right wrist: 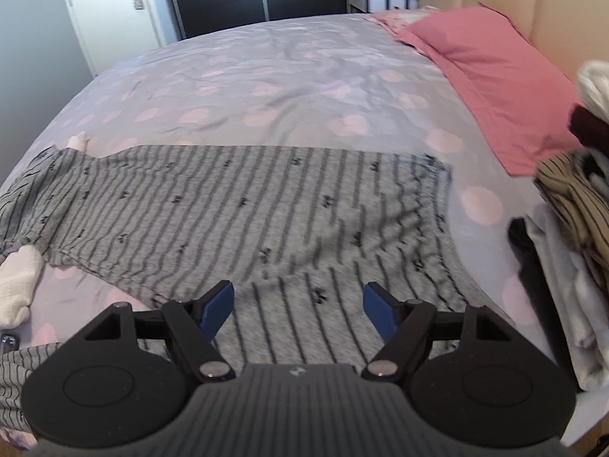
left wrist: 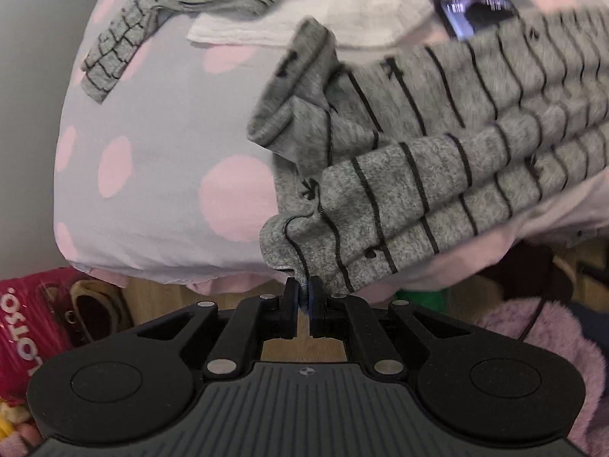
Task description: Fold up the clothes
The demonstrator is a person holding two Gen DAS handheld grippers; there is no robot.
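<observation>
Left gripper (left wrist: 303, 290): jaws pinched on edge of grey striped garment (left wrist: 399, 175), which trails toward 2 o'clock over spotted bedcover (left wrist: 152, 144). Right gripper (right wrist: 297, 301): jaws wide, empty, above same garment spread flat at 12 o'clock.

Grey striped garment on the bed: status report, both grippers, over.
Left gripper shut on grey striped knit garment edge. Right gripper open above it, holding nothing. White cloth and phone lie beyond.
</observation>
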